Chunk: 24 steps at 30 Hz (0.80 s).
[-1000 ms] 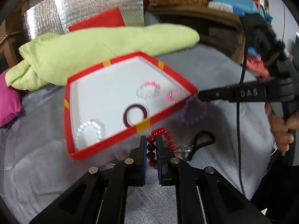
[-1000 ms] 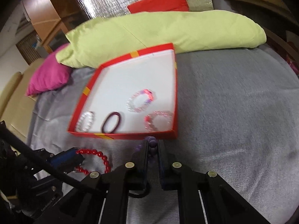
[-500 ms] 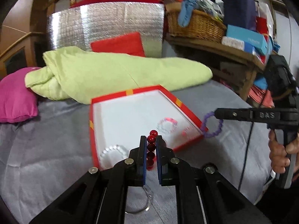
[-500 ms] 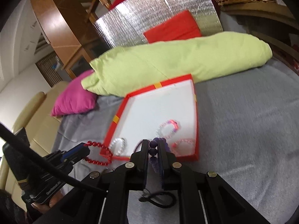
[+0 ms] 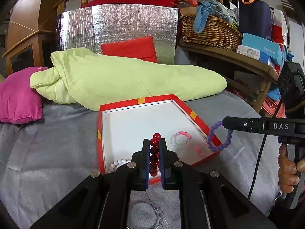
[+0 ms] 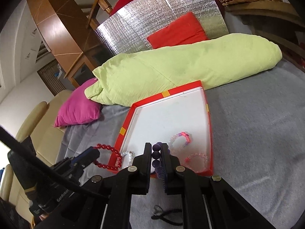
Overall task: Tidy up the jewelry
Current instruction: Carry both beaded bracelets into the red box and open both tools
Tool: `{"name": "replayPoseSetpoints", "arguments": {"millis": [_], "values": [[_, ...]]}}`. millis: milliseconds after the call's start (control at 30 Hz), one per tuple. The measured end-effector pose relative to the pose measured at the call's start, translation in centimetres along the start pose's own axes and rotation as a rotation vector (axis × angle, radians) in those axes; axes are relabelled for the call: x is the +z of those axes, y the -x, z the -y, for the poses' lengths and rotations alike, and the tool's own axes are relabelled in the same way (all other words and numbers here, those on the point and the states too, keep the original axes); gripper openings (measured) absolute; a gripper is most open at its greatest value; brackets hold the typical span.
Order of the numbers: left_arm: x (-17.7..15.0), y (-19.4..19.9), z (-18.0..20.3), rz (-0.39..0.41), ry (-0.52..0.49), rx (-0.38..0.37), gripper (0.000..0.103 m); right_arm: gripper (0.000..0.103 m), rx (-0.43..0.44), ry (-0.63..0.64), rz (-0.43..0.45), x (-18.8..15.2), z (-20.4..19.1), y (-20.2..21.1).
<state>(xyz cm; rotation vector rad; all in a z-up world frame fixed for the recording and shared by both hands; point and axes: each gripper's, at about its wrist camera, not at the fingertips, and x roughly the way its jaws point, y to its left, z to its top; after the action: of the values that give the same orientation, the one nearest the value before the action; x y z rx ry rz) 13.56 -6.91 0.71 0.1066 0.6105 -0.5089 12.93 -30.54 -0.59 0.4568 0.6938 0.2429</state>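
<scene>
Between the left gripper's (image 5: 154, 150) fingers, a red bead bracelet (image 5: 154, 153) is clamped, held up edge-on above the near rim of the red tray (image 5: 137, 101). The right gripper (image 6: 156, 155) likewise has its fingers closed on a purple bead bracelet (image 6: 156, 154), which hangs in the air just over the tray's near right corner; from the left camera its purple loop (image 5: 219, 136) dangles off the right fingertips.

Beyond both pairs of fingers, the shallow tray with a white floor lies flat on a bed covered in grey fabric (image 6: 257, 133). Already lying inside it are a clear and pink bracelet (image 5: 180, 138), a pale pink bracelet (image 6: 196, 159) nearer the right corner, and a white pearl bracelet (image 5: 118, 163) at the near left, partly hidden behind the left fingers.

Below the left fingers, on the bed outside the tray, lies a thin metal bangle (image 5: 144, 212). Below the right fingers lies a black cord piece (image 6: 165, 216).

Judged from this, the sorting is well past halfway: three pieces are in the tray, two are held above it and still to be set down, and at least two remain on the bed.

Farther off, a light green quilt (image 5: 124, 80) lies behind the tray, with a magenta pillow (image 5: 19, 95) to its left.
</scene>
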Motion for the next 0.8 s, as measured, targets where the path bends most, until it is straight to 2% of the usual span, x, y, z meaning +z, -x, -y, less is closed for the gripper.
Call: {"name": "replayPoseSetpoints", "arguments": {"millis": [533, 800], "values": [[1.1, -4.2, -2.7, -0.039, 0.080, 0.042, 0.010, 0.010, 0.030, -0.050, -0.048, 2.3, -0.9, -7.3], [1.5, -6.1, -4.1, -0.060, 0.088, 0.057, 0.010, 0.010, 0.032, -0.068, -0.070, 3.3, -1.3, -10.9]]}}
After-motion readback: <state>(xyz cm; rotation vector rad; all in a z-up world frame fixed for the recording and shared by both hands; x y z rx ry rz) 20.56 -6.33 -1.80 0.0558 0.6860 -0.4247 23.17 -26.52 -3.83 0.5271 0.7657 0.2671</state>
